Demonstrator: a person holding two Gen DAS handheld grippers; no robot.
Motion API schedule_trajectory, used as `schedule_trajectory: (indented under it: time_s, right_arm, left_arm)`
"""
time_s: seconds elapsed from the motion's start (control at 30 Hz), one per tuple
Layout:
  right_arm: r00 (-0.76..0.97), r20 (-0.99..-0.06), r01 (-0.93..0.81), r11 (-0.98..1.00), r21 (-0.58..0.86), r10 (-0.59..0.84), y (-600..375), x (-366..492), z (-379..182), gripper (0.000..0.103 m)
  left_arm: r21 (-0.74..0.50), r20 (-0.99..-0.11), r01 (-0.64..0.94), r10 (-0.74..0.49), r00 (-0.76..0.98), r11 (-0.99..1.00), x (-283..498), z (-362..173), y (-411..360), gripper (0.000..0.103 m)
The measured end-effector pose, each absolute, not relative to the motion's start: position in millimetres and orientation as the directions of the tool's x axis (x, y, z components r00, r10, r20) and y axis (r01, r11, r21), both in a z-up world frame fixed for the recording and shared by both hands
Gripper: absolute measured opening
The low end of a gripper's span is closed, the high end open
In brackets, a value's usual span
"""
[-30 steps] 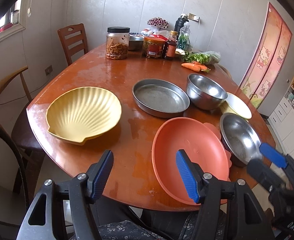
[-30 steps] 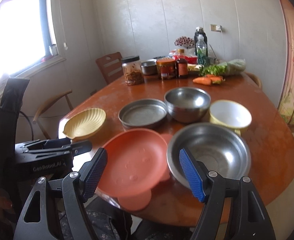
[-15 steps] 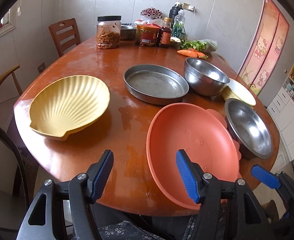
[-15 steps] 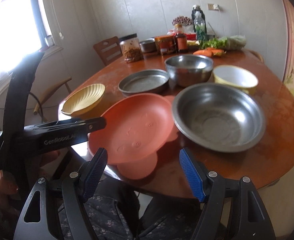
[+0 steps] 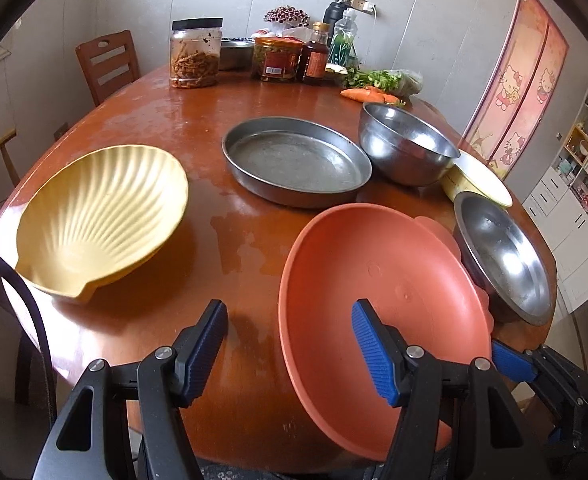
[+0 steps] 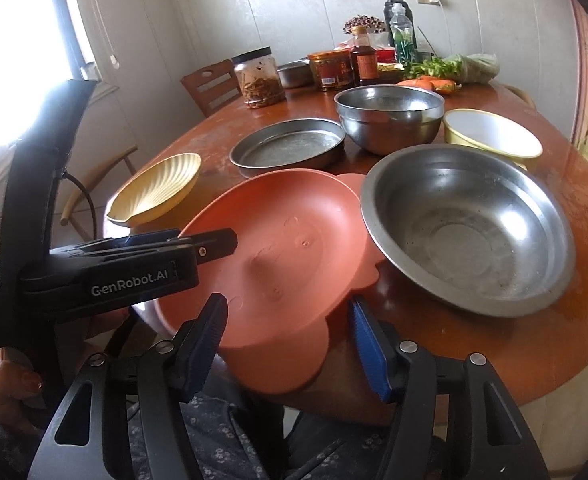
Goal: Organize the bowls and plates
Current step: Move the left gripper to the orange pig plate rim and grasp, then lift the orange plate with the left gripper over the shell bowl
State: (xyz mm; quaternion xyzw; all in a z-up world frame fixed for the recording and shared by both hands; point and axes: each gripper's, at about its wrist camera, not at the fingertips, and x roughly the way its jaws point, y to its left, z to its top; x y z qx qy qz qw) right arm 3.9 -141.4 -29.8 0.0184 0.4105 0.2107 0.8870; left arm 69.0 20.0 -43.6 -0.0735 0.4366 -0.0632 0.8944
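Note:
An orange plastic plate [image 5: 378, 280] lies at the table's near edge, seen also in the right wrist view [image 6: 277, 252]. My left gripper [image 5: 289, 348] is open, its right finger over the plate's near-left rim. My right gripper [image 6: 289, 340] is open with the plate's near tab between its fingers. A yellow shell-shaped dish [image 5: 97, 216] sits at the left. A flat steel pan [image 5: 294, 160] and a deep steel bowl [image 5: 406, 144] sit behind. A shallow steel bowl [image 6: 466, 228] and a yellow-rimmed white bowl [image 6: 490, 132] stand to the right.
Jars, bottles, a small steel bowl [image 5: 235, 54], carrots [image 5: 368, 94] and greens crowd the table's far side. Wooden chairs [image 5: 107, 64] stand at the left. A cabinet and a pink curtain are at the right.
Both grippers have moved forward and lower toward the orange plate. The right gripper now straddles the plate's near tab; the left finger now overlaps its rim.

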Motion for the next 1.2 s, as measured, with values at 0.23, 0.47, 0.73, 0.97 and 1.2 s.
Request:
schedule_trajectory:
  time_s: [0.23,0.47,0.73,0.97,1.2]
  right_arm:
    - [0.58,-0.722,-0.374,0.911,0.175,0.377,-132,11,-32,0.058]
    - [0.595,-0.719,-0.395,0.91,0.129,0.36,-121,13,-30,0.059]
    - [0.595,-0.699,-0.447,0.886,0.121,0.396,-101,12,-19,0.059]
    - [0.594,-0.682,-0.496,0.862,0.108,0.427,-80,16,-10,0.059]
    - [0.589,-0.672,-0.539,0.837,0.088,0.45,-57,25,-3,0.059]
  left_arm:
    - [-0.172,-0.761,0.128,-0.214,0.612,0.977,67,-44,5,0.054]
    - [-0.174,-0.754,0.113,-0.206,0.624,0.978,62,-43,16,0.054]
    - [-0.18,-0.729,0.063,-0.176,0.662,0.982,48,-27,41,0.054]
    - [-0.173,-0.704,0.017,-0.136,0.697,0.985,39,-13,63,0.054]
    - [-0.186,-0.69,-0.028,-0.111,0.715,0.982,37,-6,84,0.054]
